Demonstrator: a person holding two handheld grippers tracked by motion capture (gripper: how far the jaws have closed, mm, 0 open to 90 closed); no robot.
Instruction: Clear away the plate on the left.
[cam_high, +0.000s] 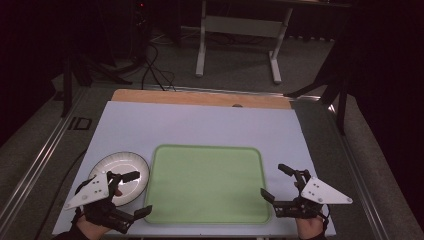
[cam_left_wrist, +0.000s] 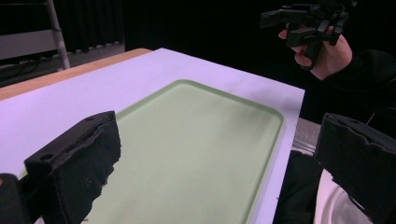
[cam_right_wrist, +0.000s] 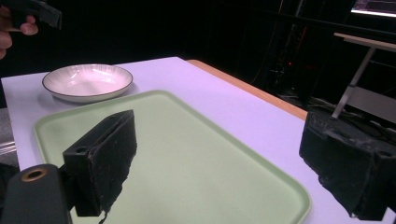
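A pale green tray (cam_high: 205, 182) lies empty near the front middle of the table, on a pale lilac mat (cam_high: 200, 125). Just left of it sits a white plate (cam_high: 125, 170) with a dark rim, also empty. My left gripper (cam_high: 141, 192) hovers over the plate's right side, at the tray's left edge, jaws wide open and holding nothing. My right gripper (cam_high: 273, 180) stands open at the tray's right edge, also holding nothing. The left gripper view looks across the tray (cam_left_wrist: 196, 135) between its jaws (cam_left_wrist: 219, 163). The right gripper view shows the tray (cam_right_wrist: 187, 140), the plate (cam_right_wrist: 86, 81) and its own jaws (cam_right_wrist: 224, 158).
A wooden table edge (cam_high: 200, 97) shows beyond the mat. Behind the table, on grey floor, stand a white-legged desk frame (cam_high: 240, 30), cables (cam_high: 155, 70) and dark stands (cam_high: 340, 90). The mat's front edge is right at my hands.
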